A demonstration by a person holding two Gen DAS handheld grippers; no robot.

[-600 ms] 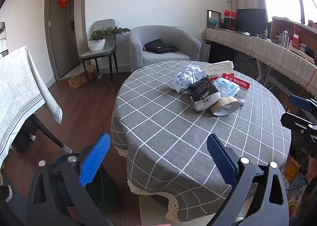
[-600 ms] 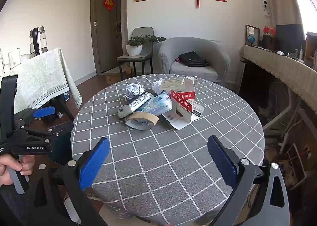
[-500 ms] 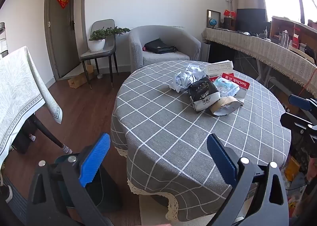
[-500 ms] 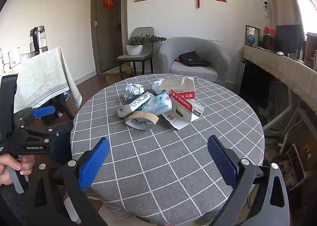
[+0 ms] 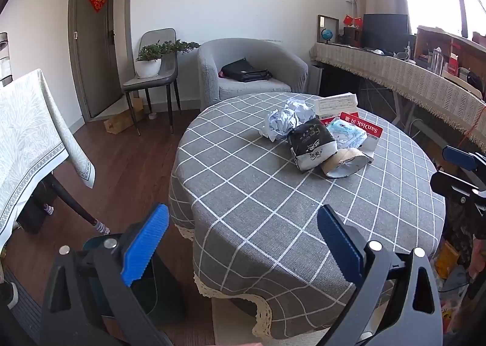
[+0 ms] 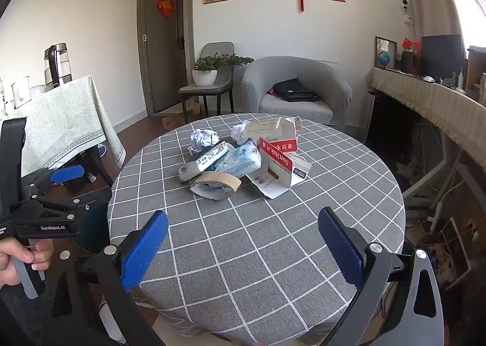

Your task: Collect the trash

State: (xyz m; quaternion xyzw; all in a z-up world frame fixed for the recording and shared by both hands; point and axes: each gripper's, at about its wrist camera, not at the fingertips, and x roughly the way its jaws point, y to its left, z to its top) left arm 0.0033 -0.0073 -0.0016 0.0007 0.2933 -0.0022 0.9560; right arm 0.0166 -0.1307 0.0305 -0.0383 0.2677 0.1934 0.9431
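A heap of trash lies on the round grey checked table (image 5: 258,212) (image 6: 243,239): crumpled white paper (image 5: 281,122) (image 6: 204,138), a black and white packet (image 5: 313,142) (image 6: 203,160), a blue tissue pack (image 5: 346,133) (image 6: 240,160), a tape roll (image 5: 344,160) (image 6: 217,185) and an opened red and white SanDisk box (image 5: 361,127) (image 6: 278,157). My left gripper (image 5: 240,242) is open and empty at the table's near left edge. My right gripper (image 6: 243,242) is open and empty over the table's near side, short of the heap.
A dark bin (image 5: 158,288) (image 6: 94,218) stands on the floor left of the table. A second clothed table (image 5: 27,139) is further left. A grey armchair (image 5: 249,72) and a chair with a plant (image 5: 152,72) stand behind. A long covered counter (image 5: 404,81) runs along the right.
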